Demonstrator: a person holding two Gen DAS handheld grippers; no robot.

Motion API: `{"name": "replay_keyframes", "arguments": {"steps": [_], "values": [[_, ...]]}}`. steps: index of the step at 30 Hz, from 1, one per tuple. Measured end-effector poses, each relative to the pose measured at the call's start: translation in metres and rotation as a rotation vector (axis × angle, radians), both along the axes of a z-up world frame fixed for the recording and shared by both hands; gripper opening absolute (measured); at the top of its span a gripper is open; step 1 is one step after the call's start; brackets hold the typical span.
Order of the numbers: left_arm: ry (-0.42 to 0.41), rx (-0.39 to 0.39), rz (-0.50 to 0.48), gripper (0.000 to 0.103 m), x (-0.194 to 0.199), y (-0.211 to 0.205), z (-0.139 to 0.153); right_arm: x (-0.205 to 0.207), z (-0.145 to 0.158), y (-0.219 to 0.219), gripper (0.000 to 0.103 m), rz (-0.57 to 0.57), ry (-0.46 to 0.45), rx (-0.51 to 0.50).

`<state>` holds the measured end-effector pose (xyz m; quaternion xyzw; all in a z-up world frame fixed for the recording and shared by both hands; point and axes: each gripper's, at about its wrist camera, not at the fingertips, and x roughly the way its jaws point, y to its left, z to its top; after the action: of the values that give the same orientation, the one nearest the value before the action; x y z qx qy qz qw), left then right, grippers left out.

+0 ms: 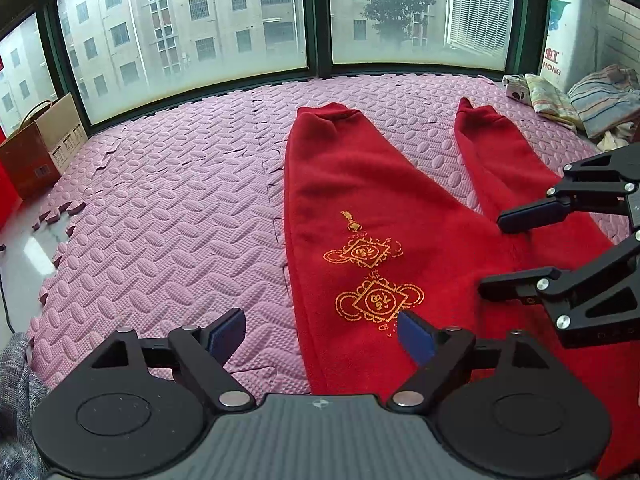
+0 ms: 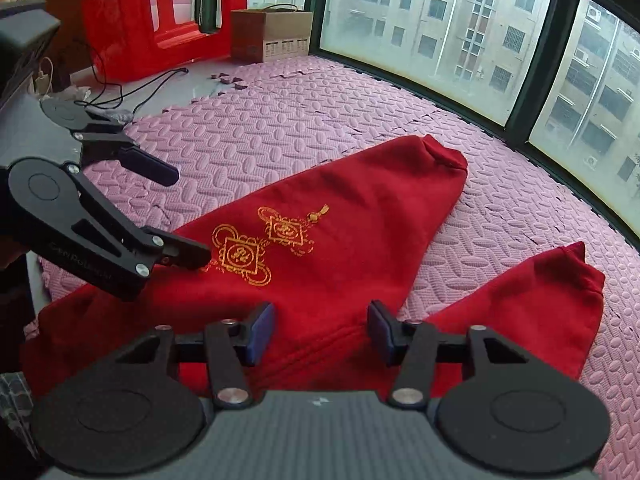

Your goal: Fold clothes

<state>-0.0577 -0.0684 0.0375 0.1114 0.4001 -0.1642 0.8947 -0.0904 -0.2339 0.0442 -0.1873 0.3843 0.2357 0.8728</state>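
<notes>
Red fleece trousers [image 1: 360, 184] with gold knot prints lie flat on the pink foam mat [image 1: 168, 200], legs spread toward the window. My left gripper [image 1: 320, 334] hovers open over the left hem of the left leg near the waist, nothing between its fingers. My right gripper [image 1: 492, 252] enters from the right, open above the crotch. In the right wrist view the trousers [image 2: 360, 216] spread ahead, my right gripper [image 2: 320, 330] is open above the crotch seam, and the left gripper [image 2: 188, 216] is open beside the gold print.
Green-framed windows [image 1: 316, 20] run along the mat's far edge. A cardboard box [image 1: 44, 144] stands at the left, with a red plastic stool [image 2: 152, 24] and cables [image 2: 140, 88] on the bare floor. Folded striped cloths [image 1: 592, 100] pile at the far right.
</notes>
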Motion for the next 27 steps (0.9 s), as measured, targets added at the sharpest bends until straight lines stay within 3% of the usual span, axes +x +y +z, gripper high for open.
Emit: {"name": "replay_keyframes", "arguments": {"steps": [8,18,23,27], "values": [[0.003,0.002,0.011,0.085,-0.007,0.004,-0.006,-0.049,0.0,-0.017,0.054,-0.05,0.021,0.041],[-0.016,0.026,0.014,0.087,-0.01,0.0,-0.009,-0.1,-0.003,-0.061,0.055,-0.217,0.074,0.098],[-0.036,0.034,0.01,0.087,-0.013,-0.003,-0.002,-0.102,0.006,-0.076,0.055,-0.247,0.068,0.157],[-0.078,0.001,-0.053,0.087,-0.028,-0.013,0.017,-0.089,0.008,-0.09,0.055,-0.301,0.044,0.204]]}}
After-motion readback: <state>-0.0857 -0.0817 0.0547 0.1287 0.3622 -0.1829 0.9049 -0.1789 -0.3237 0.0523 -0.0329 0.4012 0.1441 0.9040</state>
